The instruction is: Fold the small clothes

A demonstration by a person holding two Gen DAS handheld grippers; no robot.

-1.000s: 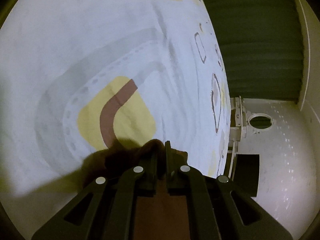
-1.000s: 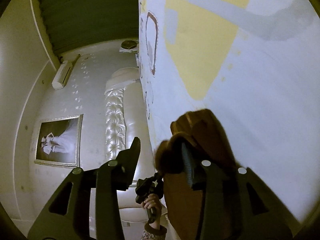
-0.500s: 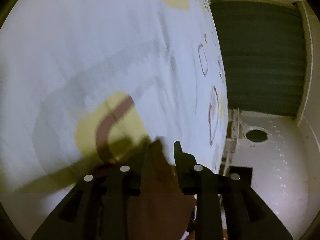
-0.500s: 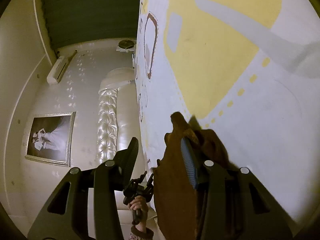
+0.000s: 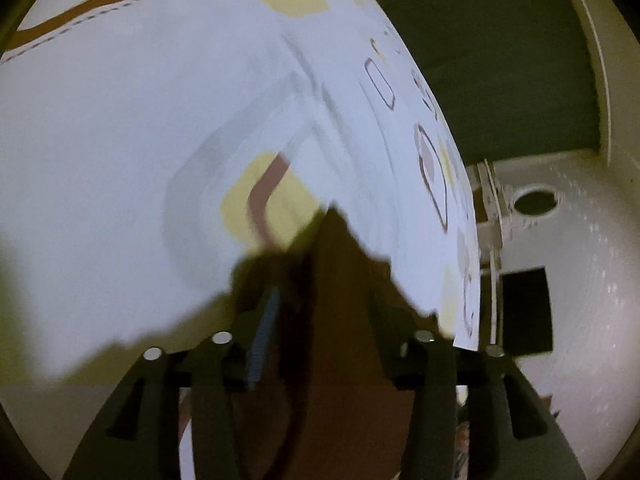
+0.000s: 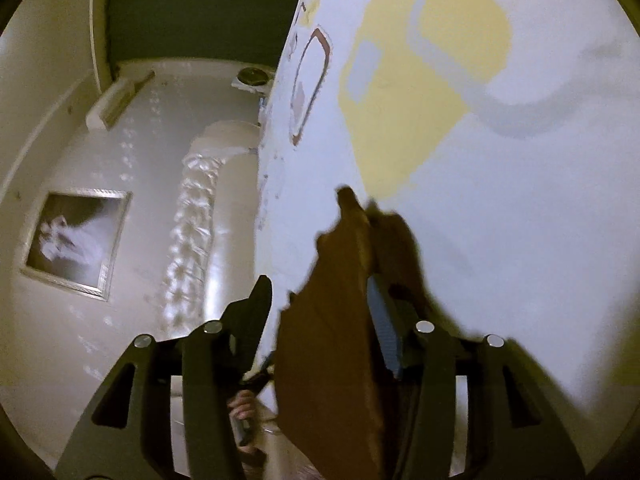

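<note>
A pale sheet printed with yellow patches and brown outlines covers the bed, with a dark green curtain and cream walls behind. At the left, the left gripper has its jaws parted and opening; a brown garment runs up between them, its pointed corner ahead of the fingertips, and the pads do not seem to press it. At the right, the right gripper is also opening, with the same brown cloth standing between its fingers, leaning toward the blue-padded finger. The cloth's long run lies along each gripper's pointing line, so neither hand looks nearer. Whether it still hangs from either pad cannot be told.
</note>
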